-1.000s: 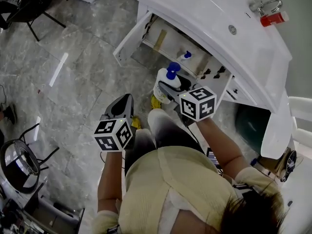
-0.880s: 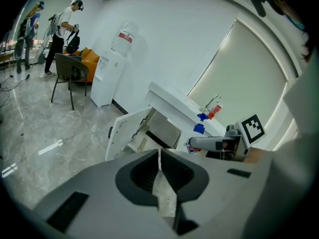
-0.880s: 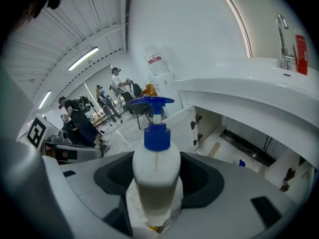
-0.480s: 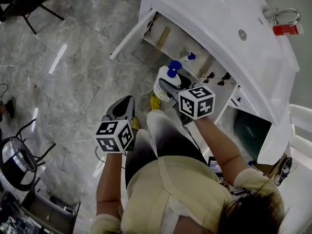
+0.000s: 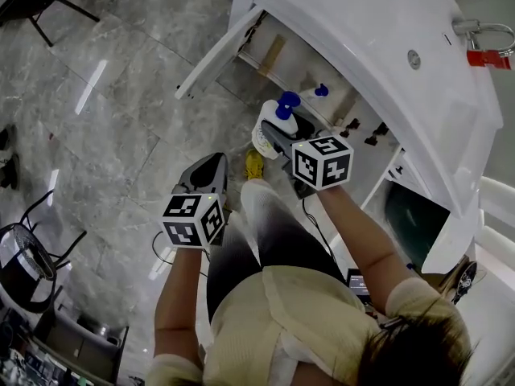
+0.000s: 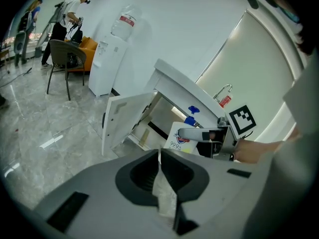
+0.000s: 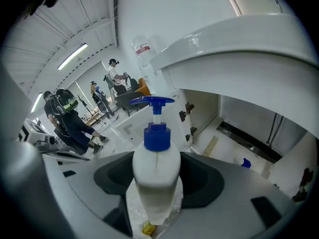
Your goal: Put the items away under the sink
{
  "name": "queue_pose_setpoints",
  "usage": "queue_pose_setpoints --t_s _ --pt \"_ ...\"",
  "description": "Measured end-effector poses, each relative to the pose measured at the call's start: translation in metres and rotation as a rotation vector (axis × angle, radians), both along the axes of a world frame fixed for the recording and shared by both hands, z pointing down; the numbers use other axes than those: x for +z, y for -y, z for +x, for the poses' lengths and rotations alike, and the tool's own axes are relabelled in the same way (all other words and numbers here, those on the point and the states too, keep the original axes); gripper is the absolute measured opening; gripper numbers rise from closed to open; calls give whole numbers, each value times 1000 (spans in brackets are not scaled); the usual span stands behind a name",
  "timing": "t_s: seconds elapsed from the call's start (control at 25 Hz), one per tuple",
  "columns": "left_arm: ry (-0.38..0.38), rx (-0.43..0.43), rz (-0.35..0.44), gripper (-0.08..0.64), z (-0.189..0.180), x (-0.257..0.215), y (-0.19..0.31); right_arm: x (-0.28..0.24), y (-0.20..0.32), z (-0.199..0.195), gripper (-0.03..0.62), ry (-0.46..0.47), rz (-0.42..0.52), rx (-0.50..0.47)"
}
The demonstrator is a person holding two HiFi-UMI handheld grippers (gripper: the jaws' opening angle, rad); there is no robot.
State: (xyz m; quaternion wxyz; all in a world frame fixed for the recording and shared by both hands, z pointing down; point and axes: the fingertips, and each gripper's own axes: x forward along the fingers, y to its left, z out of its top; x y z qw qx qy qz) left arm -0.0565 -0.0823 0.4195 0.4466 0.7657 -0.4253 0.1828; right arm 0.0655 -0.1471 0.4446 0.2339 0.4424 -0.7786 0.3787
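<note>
A white pump bottle (image 5: 268, 129) with a blue pump head is clamped in my right gripper (image 5: 275, 139), held in front of the open cabinet (image 5: 283, 61) under the white sink. In the right gripper view the bottle (image 7: 155, 176) stands upright between the jaws, its pump pointing towards the cabinet opening. The left gripper view shows the same bottle (image 6: 180, 137) gripped from the right. My left gripper (image 5: 207, 172) hangs lower left over the floor, jaws shut with nothing in them (image 6: 160, 156). A second blue-capped bottle (image 5: 312, 95) lies inside the cabinet.
The cabinet door (image 5: 216, 53) swings open to the left. The sink top (image 5: 362, 30) overhangs the cabinet, with a tap (image 5: 481, 29) and a red item (image 5: 488, 58). A yellow object (image 5: 253, 164) lies on the floor. Chair (image 5: 28, 260) at far left. Water dispenser (image 6: 108, 63) and people behind.
My right gripper has carried the pump bottle a little further up towards the open cabinet. The left gripper has hardly moved.
</note>
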Motion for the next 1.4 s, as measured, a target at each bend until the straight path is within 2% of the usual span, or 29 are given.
queue_pose_setpoints --t_s 0.68,1.12,1.4 --pt "12 26 -82 49 26 77 22 81 45 28 281 -35 -42 61" --pt "29 8 -92 49 22 115 40 119 69 33 281 -51 -38 86" --pt "21 7 -103 49 35 142 49 153 77 45 281 -69 -51 108"
